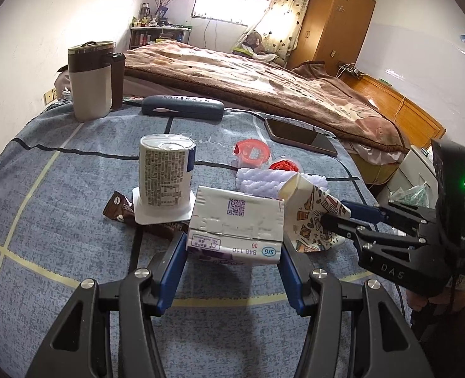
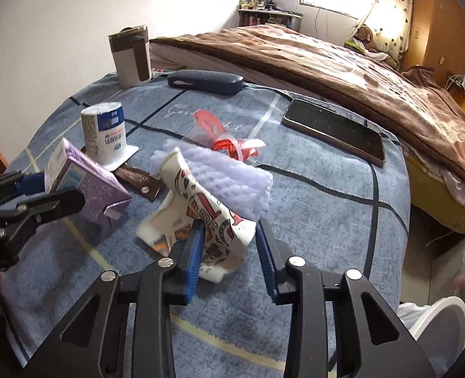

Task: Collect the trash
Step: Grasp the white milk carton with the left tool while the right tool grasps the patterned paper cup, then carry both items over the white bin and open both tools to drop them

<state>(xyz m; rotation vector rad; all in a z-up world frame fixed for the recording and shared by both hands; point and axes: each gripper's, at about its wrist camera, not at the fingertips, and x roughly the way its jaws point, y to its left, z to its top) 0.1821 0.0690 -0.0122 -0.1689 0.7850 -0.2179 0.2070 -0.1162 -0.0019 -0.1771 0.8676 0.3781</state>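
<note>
Two cartons are in the claws at once. The left gripper (image 1: pixel 232 245) has its blue pads pressed on both sides of a small drink carton (image 1: pixel 235 226), about half open around it. This purple carton has a white bottom panel with a printed code, a small square code and a blue oval logo; in the right wrist view its purple printed sides (image 2: pixel 84 186) show, tilted with one corner down on the cloth.

The right gripper (image 2: pixel 229 245) stands narrowly open around a crumpled white carton (image 2: pixel 201 214) with coloured cartoon drawings and a torn-open top. Its left pad (image 2: pixel 194 252) lies against the carton; the right pad looks just clear of it, so I cannot tell whether it grips. From the left wrist view this gripper (image 1: pixel 330 220) reaches in from the right with its fingertips at the patterned carton (image 1: pixel 311 220).

Both cartons lie near the front of a blue patchwork cloth (image 1: pixel 59 220). Just behind them lie a white foam net sleeve (image 2: pixel 226 182), a red and clear plastic wrapper (image 2: pixel 226 141), an upside-down white yoghurt cup (image 1: pixel 166 176) and a brown snack wrapper (image 1: pixel 122 211) partly under the cup. Farther back lie a phone (image 2: pixel 333 132), a dark glasses case (image 1: pixel 182 107) and a lidded mug (image 1: pixel 90 78).
</note>
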